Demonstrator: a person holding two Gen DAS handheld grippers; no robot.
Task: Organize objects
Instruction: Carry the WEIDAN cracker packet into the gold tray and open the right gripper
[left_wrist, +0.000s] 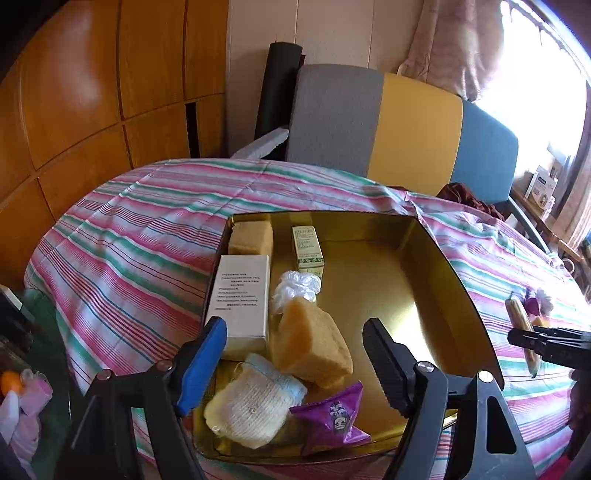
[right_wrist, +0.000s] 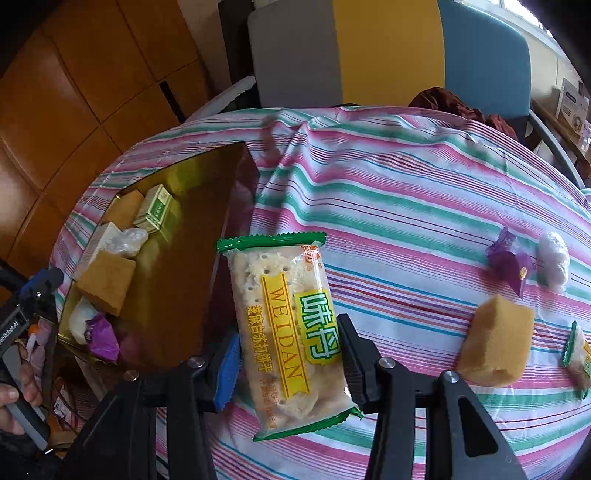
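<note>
A gold tray (left_wrist: 424, 266) on the striped cloth holds a white box (left_wrist: 240, 295), a green-white box (left_wrist: 308, 251), two yellow sponges (left_wrist: 314, 343), a plastic wad (left_wrist: 295, 288), a knitted pouch (left_wrist: 251, 402) and a purple packet (left_wrist: 332, 417). My left gripper (left_wrist: 295, 354) is open and empty over the tray's near end. My right gripper (right_wrist: 288, 358) is shut on a WEIDAN cracker packet (right_wrist: 284, 321), held above the cloth just right of the tray (right_wrist: 229, 229). The right gripper also shows in the left wrist view (left_wrist: 532, 338).
On the cloth to the right lie a yellow sponge (right_wrist: 495, 339), a purple packet (right_wrist: 511, 262), a white plastic wad (right_wrist: 554, 262) and another cracker packet (right_wrist: 578, 354). A grey, yellow and blue chair back (left_wrist: 399, 122) stands behind the table. Clutter (left_wrist: 22, 391) sits at the left.
</note>
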